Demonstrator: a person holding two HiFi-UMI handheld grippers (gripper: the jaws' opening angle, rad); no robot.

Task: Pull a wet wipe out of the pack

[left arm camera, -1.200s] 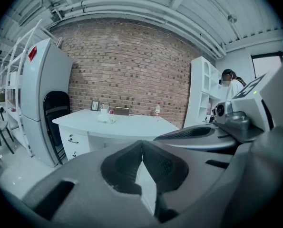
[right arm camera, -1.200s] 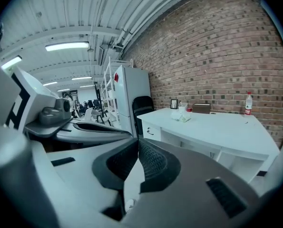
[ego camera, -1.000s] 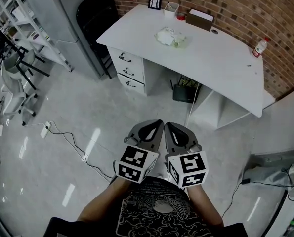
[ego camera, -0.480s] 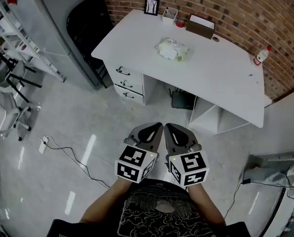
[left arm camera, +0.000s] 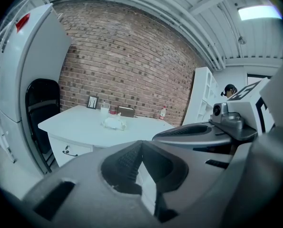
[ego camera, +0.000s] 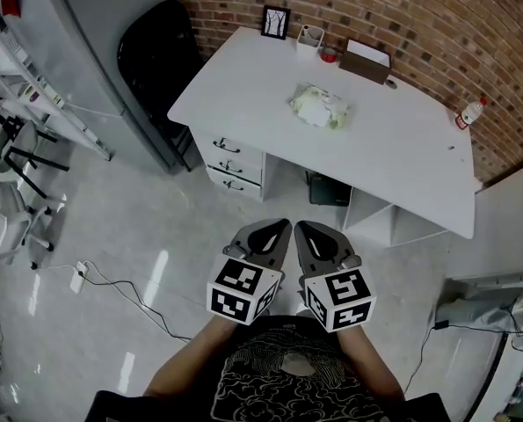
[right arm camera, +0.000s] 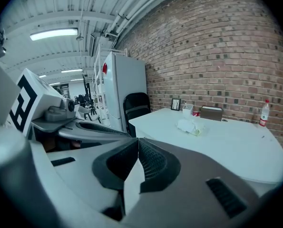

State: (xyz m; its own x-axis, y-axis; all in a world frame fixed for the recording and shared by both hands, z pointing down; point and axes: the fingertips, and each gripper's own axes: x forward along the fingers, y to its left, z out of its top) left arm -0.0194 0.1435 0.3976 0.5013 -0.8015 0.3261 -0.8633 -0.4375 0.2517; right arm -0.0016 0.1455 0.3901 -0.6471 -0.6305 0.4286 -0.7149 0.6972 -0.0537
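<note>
Left gripper (ego camera: 277, 229) and right gripper (ego camera: 305, 229) side by side, fingers closed, empty

White bench (ego camera: 402, 148) against brick wall (ego camera: 437, 25). Along back edge: picture frame (ego camera: 276, 22), cup (ego camera: 310, 35), brown box (ego camera: 367, 61). Bottle (ego camera: 468, 112) at right end. Black chair (ego camera: 160, 55) beside left end, drawers (ego camera: 235, 167) underneath. Cable (ego camera: 129, 297) on floor.

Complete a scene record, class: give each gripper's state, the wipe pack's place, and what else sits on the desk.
Left gripper: jaws together, empty
Right gripper: jaws together, empty, beside the left one
Wet wipe pack: on the white desk, well apart from both grippers
Other desk items: picture frame, cup, brown box, bottle
</note>
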